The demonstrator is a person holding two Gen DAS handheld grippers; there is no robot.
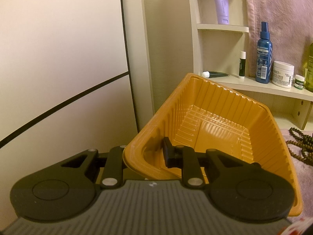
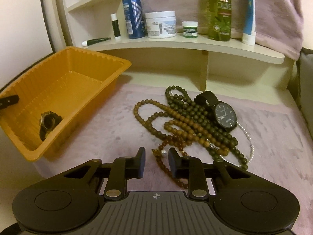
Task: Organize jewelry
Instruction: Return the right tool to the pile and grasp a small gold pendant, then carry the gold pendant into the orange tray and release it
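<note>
My left gripper (image 1: 145,155) is shut on the near wall of a ribbed orange tray (image 1: 215,101), one finger inside and one outside, holding it tilted. In the right wrist view the tray (image 2: 82,72) rests on a pink mat, and a round grey watch (image 2: 49,122) lies inside. My right gripper (image 2: 156,163) hangs open just above the mat. A thin amber bead strand (image 2: 177,177) with a small pearl charm runs between its fingers, and the pads stand apart from it. Beyond lie brown beads (image 2: 176,120), dark green beads (image 2: 195,111), a black watch (image 2: 224,114) and a pearl chain (image 2: 249,139).
A cream shelf (image 2: 176,43) at the back carries a blue spray bottle (image 2: 134,9), a white jar (image 2: 161,24), a green bottle (image 2: 219,9) and small tubes. The fuzzy pink mat (image 2: 109,129) covers the surface. A pale wall panel (image 1: 58,58) is to the left.
</note>
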